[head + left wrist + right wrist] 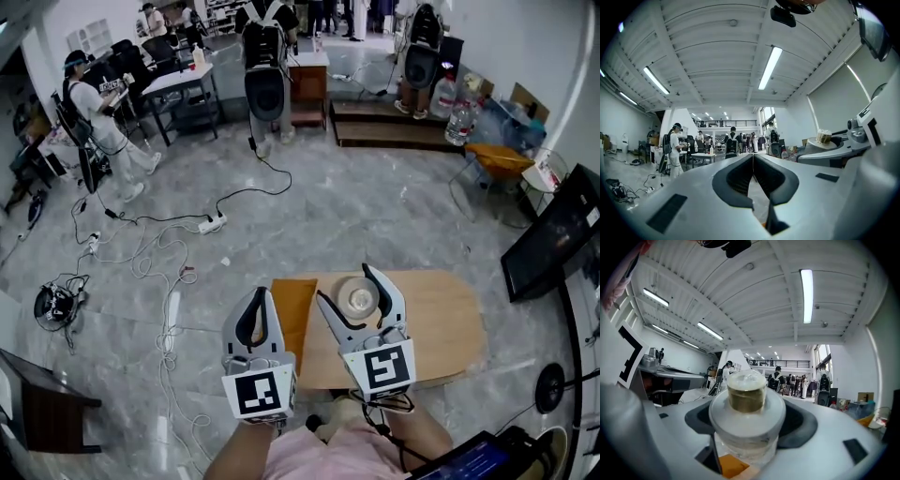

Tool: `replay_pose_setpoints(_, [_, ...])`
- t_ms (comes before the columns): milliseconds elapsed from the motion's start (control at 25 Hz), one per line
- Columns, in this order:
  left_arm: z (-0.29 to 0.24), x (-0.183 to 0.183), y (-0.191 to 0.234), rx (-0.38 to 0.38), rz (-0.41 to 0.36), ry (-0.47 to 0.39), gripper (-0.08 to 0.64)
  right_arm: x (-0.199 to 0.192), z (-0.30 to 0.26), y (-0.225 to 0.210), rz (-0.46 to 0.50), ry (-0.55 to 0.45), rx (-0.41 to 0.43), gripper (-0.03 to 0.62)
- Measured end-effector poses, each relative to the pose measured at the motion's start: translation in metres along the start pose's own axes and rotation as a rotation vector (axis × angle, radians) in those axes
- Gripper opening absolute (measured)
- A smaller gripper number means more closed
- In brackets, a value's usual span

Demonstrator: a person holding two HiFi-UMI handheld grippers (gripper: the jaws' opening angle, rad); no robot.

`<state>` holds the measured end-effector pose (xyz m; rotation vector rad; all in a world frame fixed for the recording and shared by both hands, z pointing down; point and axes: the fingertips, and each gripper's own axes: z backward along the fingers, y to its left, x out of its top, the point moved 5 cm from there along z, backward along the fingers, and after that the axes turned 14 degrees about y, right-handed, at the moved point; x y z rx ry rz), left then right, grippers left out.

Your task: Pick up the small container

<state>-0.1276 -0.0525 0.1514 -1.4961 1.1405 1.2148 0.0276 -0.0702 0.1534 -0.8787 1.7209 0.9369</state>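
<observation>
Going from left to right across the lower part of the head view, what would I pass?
left gripper → orange cloth → small container, held in the right gripper → bare end of the wooden table → dark screen

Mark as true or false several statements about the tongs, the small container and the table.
1. The right tongs are shut on the small container. True.
2. The left tongs grip something orange. False: they are shut with nothing between them.
3. An orange mat lies on the wooden table. True.
4. The small container stands on the floor. False: it is held in the right tongs, above the table.
</observation>
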Motion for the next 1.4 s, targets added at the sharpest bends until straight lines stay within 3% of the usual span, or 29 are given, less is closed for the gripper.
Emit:
replay_pose_setpoints(560, [0.010,0.017,-0.016,-0.047,-0.024,-0.062,0.014,0.006,0.023,-0.003,0.036,-0.074,-0.061,0.339])
replay_pose_setpoints(1200, [0.004,0.023,-0.021,-0.069,-0.003,-0.070,0.014,0.012,0.022,-0.008,0.022,-0.091,-0.069,0.339])
replay_pose_setpoints(1400, [0.000,0.025,-0.023,-0.070,0.004,-0.071,0.014,0.011,0.020,-0.011,-0.006,-0.049,-0.066,0.339])
